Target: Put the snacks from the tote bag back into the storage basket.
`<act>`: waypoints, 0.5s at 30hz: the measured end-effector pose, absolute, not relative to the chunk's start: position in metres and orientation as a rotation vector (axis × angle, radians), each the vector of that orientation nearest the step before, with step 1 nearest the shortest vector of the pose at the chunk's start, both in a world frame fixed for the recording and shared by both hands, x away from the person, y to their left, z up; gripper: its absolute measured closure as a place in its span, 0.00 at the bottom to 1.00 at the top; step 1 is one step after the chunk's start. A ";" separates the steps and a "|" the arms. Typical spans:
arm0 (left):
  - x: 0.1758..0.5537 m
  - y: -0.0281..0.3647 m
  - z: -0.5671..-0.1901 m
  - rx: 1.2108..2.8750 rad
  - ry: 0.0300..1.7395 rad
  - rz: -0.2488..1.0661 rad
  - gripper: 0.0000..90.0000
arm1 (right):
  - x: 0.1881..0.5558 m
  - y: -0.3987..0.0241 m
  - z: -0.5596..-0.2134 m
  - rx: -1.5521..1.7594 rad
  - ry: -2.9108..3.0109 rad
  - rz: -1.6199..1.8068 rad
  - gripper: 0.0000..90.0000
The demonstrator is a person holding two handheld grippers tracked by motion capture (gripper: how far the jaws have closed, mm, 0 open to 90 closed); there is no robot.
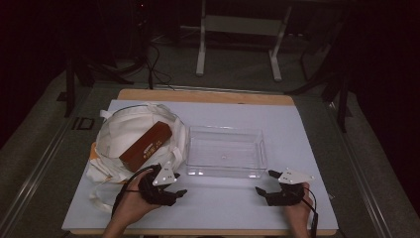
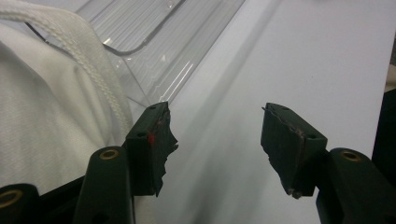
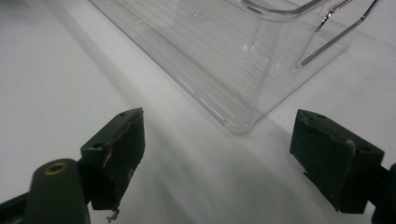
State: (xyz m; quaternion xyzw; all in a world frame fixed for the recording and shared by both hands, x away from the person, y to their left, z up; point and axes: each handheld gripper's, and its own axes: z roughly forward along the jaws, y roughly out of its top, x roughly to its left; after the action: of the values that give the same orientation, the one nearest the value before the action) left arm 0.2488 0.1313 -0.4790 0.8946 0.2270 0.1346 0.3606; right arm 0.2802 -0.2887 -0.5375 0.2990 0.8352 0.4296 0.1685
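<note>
At the left of the counter (image 1: 297, 129) we see the crumpled white cloth drawstring bag (image 1: 124, 130), and lying on it the long reddish-brown rectangular box (image 1: 146, 146). The box's long axis runs on a slant, its near end towards the counter's left front corner and its far end towards the middle of the back edge.

Just in front of the bag, and slightly right of the box's near end, we hold the left hand-held gripper (image 1: 174, 191). Its jaws stand apart with nothing between them, and they point rightward along the front edge, away from the box. So the box lies behind and left of those jaws, and we judge the left hand would have to turn towards the bag to reach it.

The clear plastic rectangular tray (image 1: 225, 151) sits in the middle, empty, its long sides parallel to the front edge.

The right hand-held gripper (image 1: 264, 183) rests by the tray's front right corner, jaws spread and empty, well apart from the box. The left hand is clearly nearer.
</note>
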 end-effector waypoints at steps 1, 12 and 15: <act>0.249 0.132 -0.478 2.307 0.585 0.349 0.48 | 0.280 -0.289 -0.537 0.852 2.375 1.222 0.20; 0.251 0.139 -0.469 2.313 0.592 0.365 0.48 | 0.280 -0.288 -0.537 0.850 2.378 1.222 0.20; 0.251 0.142 -0.467 2.306 0.597 0.365 0.48 | 0.280 -0.288 -0.538 0.848 2.382 1.224 0.20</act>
State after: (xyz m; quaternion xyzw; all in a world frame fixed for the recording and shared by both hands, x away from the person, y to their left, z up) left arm 0.2509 0.1420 -0.4668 0.8936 0.2313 0.1414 0.3579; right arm 0.2804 -0.2884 -0.5376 0.2977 0.8363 0.4296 0.1657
